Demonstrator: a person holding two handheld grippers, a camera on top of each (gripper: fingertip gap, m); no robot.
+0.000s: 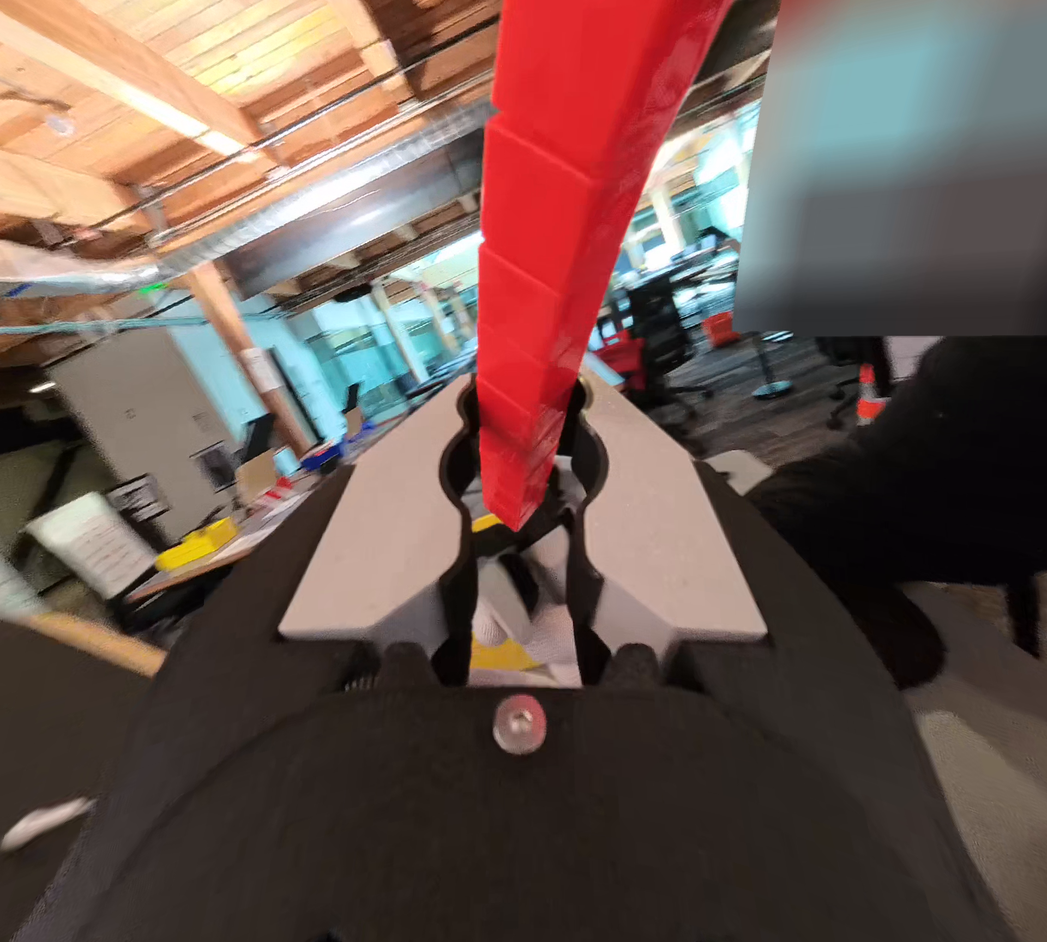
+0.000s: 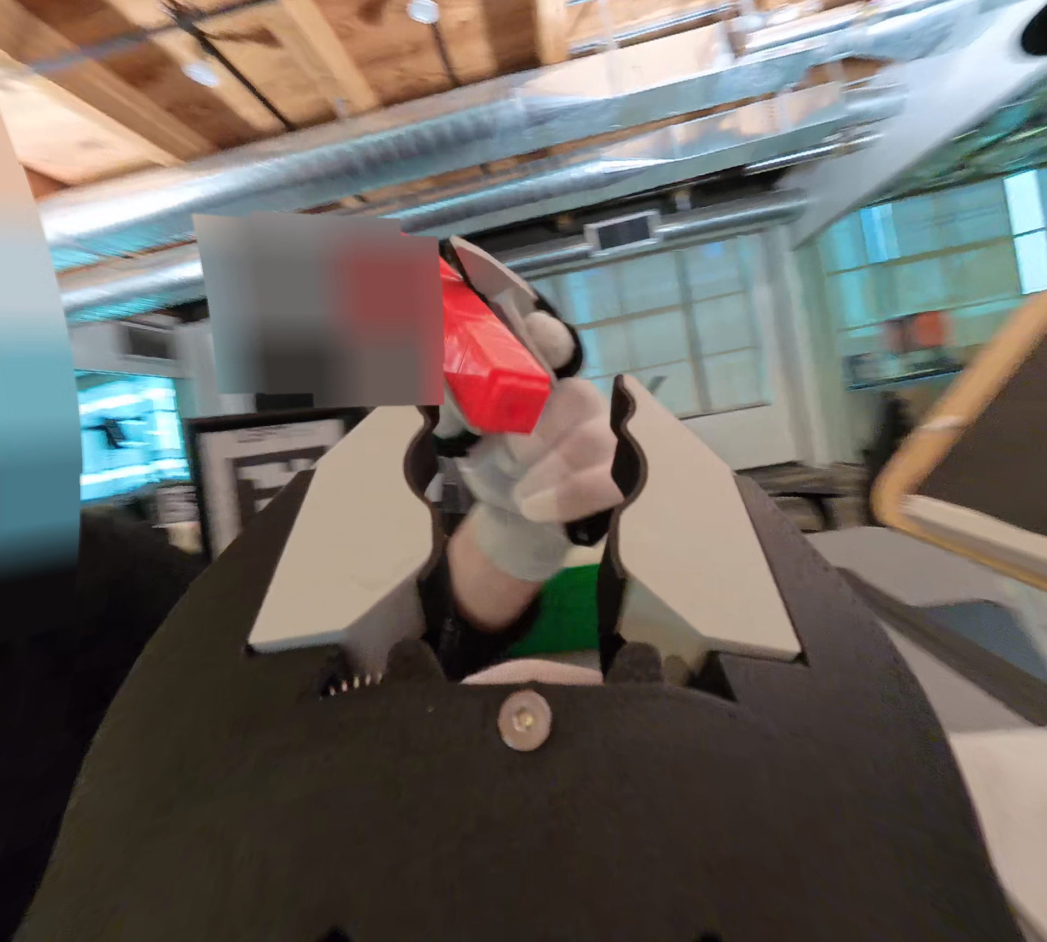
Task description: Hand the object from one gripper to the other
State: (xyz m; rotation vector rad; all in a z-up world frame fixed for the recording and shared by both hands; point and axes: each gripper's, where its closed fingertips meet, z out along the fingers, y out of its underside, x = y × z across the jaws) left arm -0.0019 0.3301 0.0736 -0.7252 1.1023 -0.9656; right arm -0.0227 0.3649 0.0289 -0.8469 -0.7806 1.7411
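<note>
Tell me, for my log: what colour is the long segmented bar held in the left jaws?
Red. The bar shows best in the left wrist view.

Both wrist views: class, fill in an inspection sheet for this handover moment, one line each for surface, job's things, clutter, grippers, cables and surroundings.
Surface: nothing seen under the grippers; both cameras tilt up toward the ceiling.
Job's things: one long red block bar, made of joined segments, raised in the air.
Clutter: yellow bin and papers on a far desk; office chair beyond.
Grippers: left hand-held gripper shut on the bar's lower end; right hand-held gripper open, empty, facing the bar's end and the gloved hand holding the left one.
Cables: black conduit lines along the ceiling.
Surroundings: wooden beam ceiling, silver duct, large windows.
</note>
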